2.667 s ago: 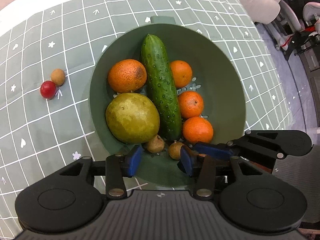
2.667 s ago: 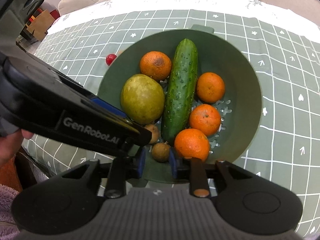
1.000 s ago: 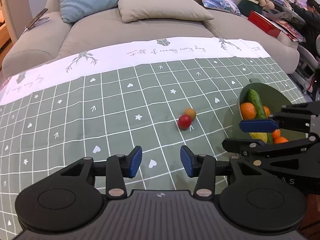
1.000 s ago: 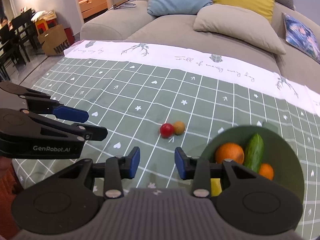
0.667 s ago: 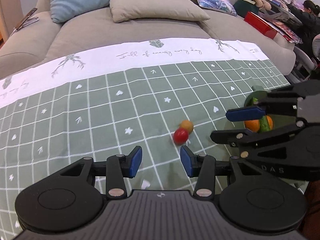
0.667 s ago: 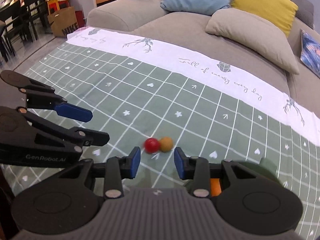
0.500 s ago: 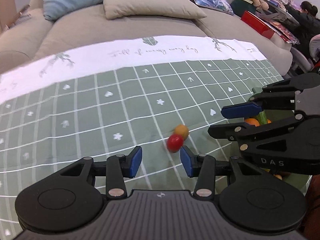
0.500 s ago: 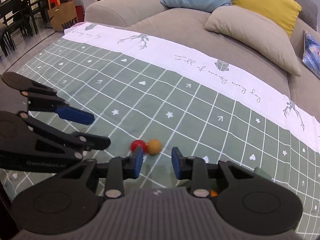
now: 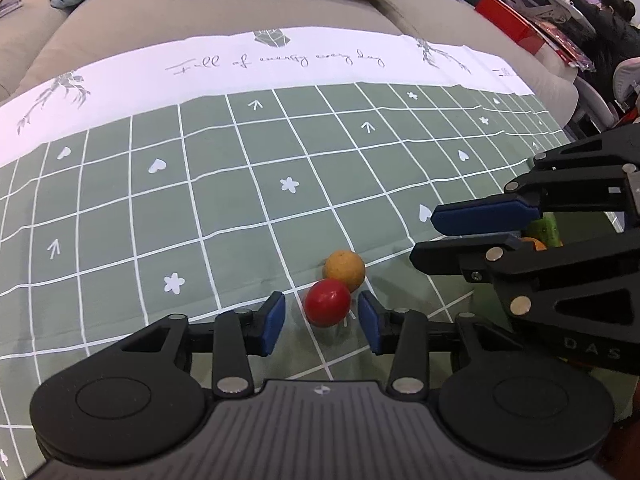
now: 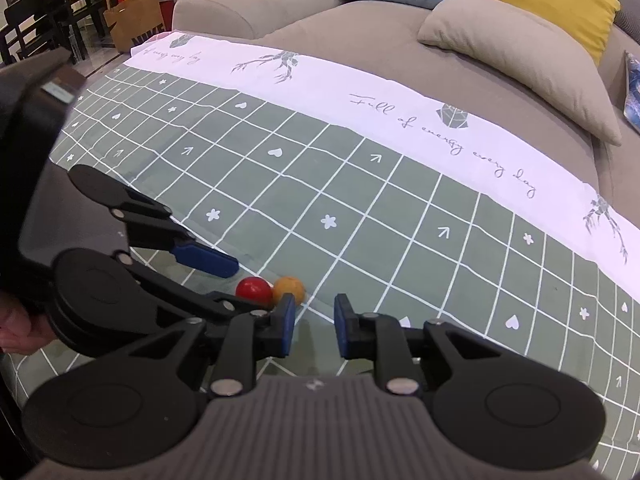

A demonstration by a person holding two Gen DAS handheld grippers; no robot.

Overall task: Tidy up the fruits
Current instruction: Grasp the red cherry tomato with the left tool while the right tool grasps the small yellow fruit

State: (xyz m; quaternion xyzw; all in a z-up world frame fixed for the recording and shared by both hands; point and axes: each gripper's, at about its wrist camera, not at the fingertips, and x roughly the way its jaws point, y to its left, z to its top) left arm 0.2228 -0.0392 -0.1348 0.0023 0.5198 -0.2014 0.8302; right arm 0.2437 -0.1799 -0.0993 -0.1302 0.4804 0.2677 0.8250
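Red cherry tomato point(image 9: 327, 303) resting on the green grid tablecloth point(image 9: 224, 208), touching a small tan longan-like fruit point(image 9: 344, 265) just behind it. Left gripper point(image 9: 321, 322) low over the cloth, fingers spread wide, blue pads flanking the tomato without touching it yet. Right gripper point(image 10: 314, 330) also spread wide and holding nothing, aimed just to the right of the tan fruit point(image 10: 289, 289), its left pad close beside that fruit. Seen from the right wrist, red tomato point(image 10: 253, 290) partly hidden behind the left tool's linkage. Sliver of cucumber point(image 9: 547, 230) and orange point(image 9: 534, 243) visible past the right tool, presumably in the fruit bowl, mostly hidden.

Judged as the approach before a pinch on the tomato. Risks from here: round, smooth fruit likely to roll or squirt forward if the pads close off-centre or too high; closing could also nudge the touching tan fruit and send it rolling across the cloth. Two tools converging on neighbouring fruits, so a collision of linkages quite possible. Too firm a squeeze may split the tomato skin.
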